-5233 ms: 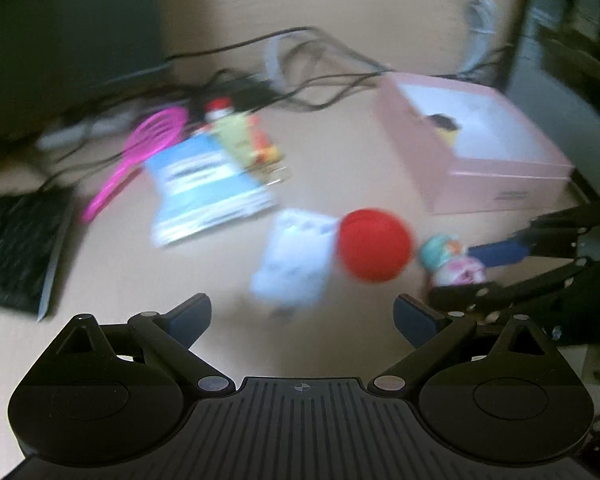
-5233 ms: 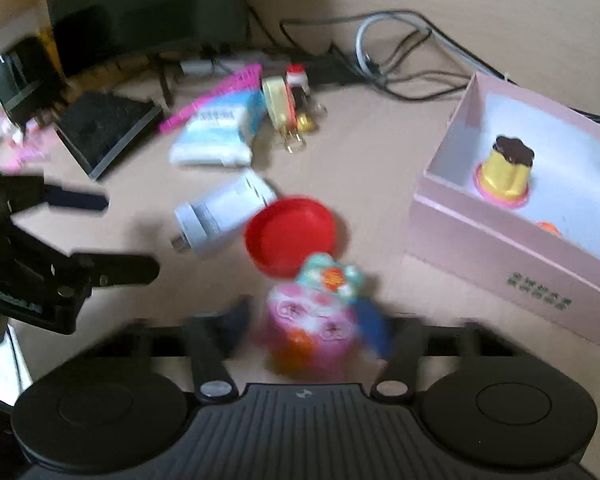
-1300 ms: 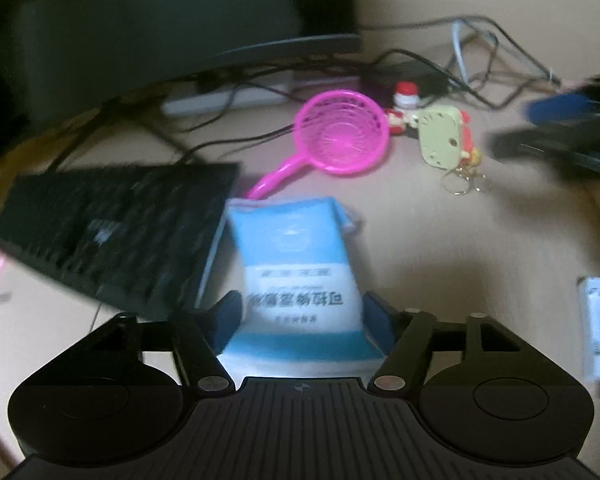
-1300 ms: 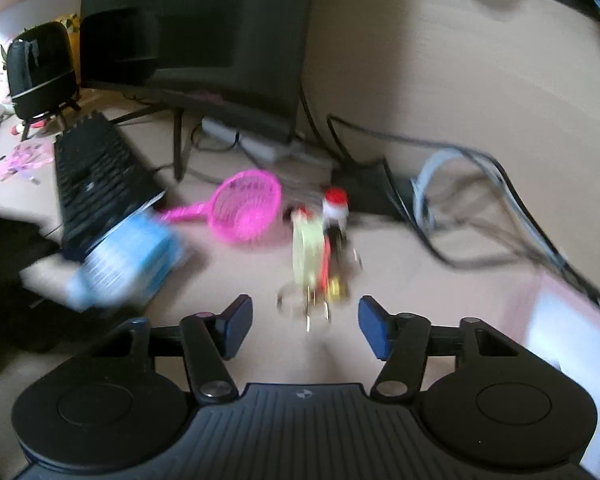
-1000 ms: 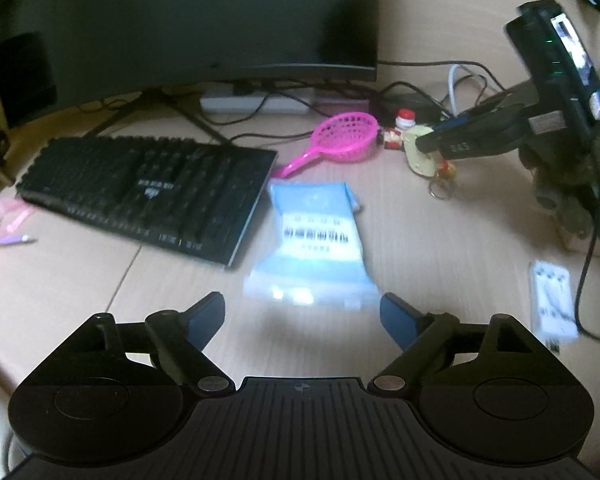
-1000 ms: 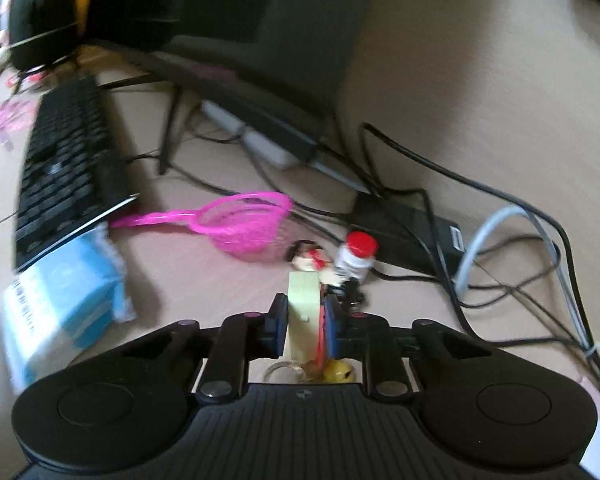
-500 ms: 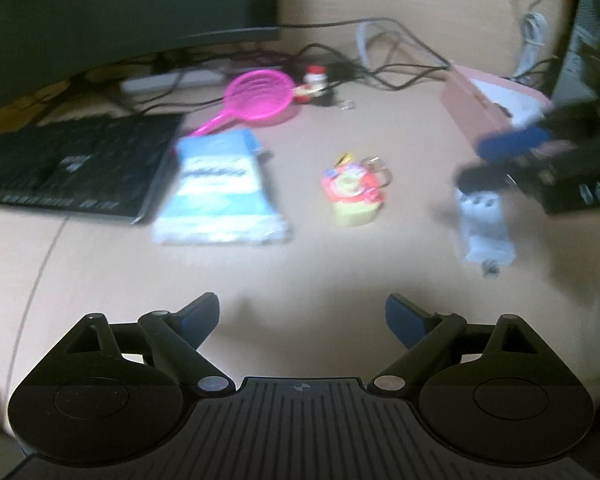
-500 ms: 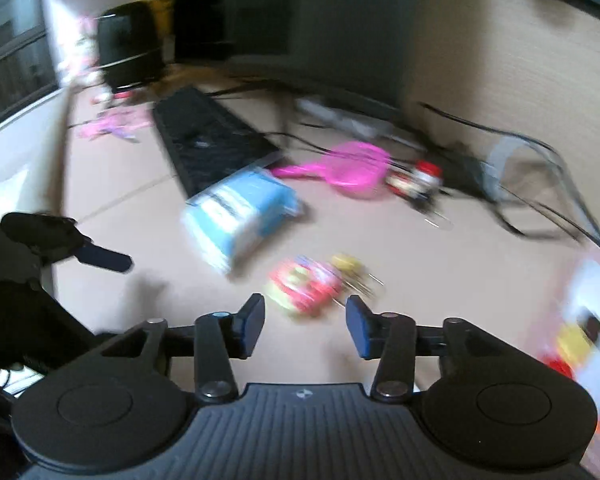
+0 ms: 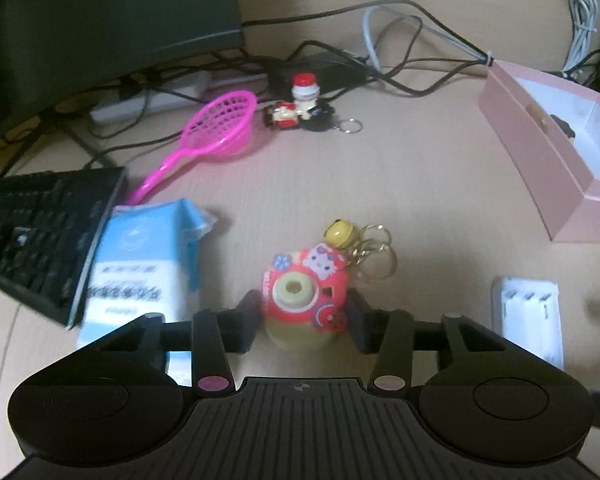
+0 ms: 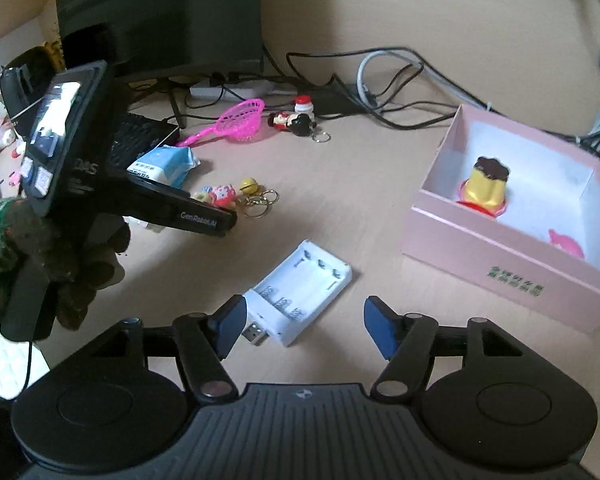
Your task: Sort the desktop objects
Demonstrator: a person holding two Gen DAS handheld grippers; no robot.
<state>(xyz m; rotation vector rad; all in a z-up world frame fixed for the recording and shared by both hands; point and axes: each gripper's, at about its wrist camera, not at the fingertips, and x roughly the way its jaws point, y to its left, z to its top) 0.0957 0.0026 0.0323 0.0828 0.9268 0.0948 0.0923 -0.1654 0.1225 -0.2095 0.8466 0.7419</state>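
A red and pink camera-shaped keychain toy [image 9: 302, 294] with a yellow bell and rings rests on the desk. My left gripper [image 9: 304, 322] is shut on it, a pad pressed on each side. In the right wrist view the same toy [image 10: 217, 195] shows beside that gripper's finger [image 10: 196, 218]. My right gripper [image 10: 305, 330] has its jaws opening and holds nothing. A white battery charger [image 10: 302, 294] lies flat with its USB end between the fingertips, untouched. The pink box [image 10: 512, 250] stands to the right with a pudding toy [image 10: 486, 182] inside.
A blue tissue pack [image 9: 140, 248] leans on a black keyboard [image 9: 40, 236] at the left. A pink net scoop [image 9: 216, 128] and a small figure keychain [image 9: 300, 108] lie further back, before a monitor and tangled cables. A gloved hand [image 10: 72, 264] holds the left gripper.
My right gripper let go of the camera keychain and swung over to the charger, its jaws spreading. My left gripper left the tissue pack, moved to the keychain and shut on it.
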